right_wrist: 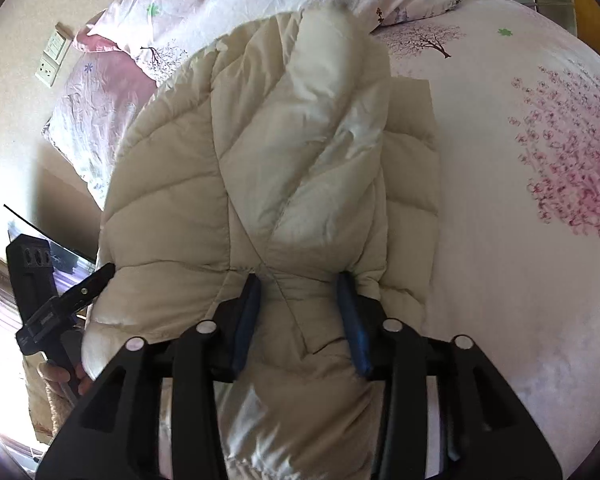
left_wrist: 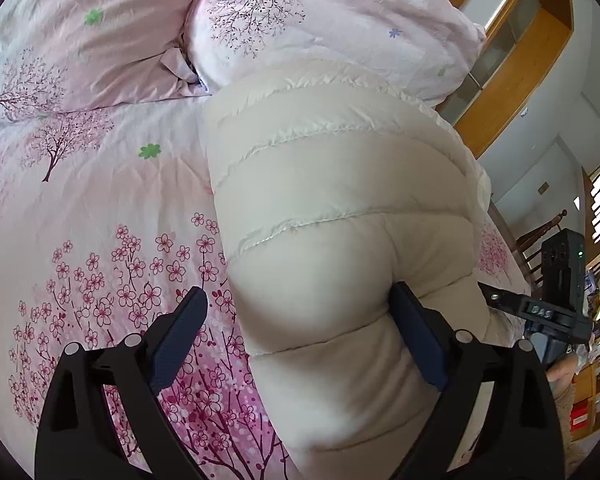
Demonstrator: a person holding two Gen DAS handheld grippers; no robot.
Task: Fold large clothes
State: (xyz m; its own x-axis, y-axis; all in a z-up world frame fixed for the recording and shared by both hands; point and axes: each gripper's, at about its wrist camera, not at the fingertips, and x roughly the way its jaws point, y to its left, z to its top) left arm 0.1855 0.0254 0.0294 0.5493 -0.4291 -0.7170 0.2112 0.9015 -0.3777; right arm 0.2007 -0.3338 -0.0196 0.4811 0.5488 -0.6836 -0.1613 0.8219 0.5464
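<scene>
Cream quilted puffer jacket [left_wrist: 332, 208] lay part-folded on pink blossom-print bedsheet [left_wrist: 100, 208], judged midway. Left gripper [left_wrist: 296, 320] spread wide around it; right gripper [right_wrist: 300, 300] pinching its bunched padding.

We see a jacket [left_wrist: 332, 208] of puffy quilted cloth with slight sheen, a sheet [left_wrist: 100, 208] of matt printed cotton-like cloth, and glossy wooden trim [left_wrist: 512, 68].
</scene>
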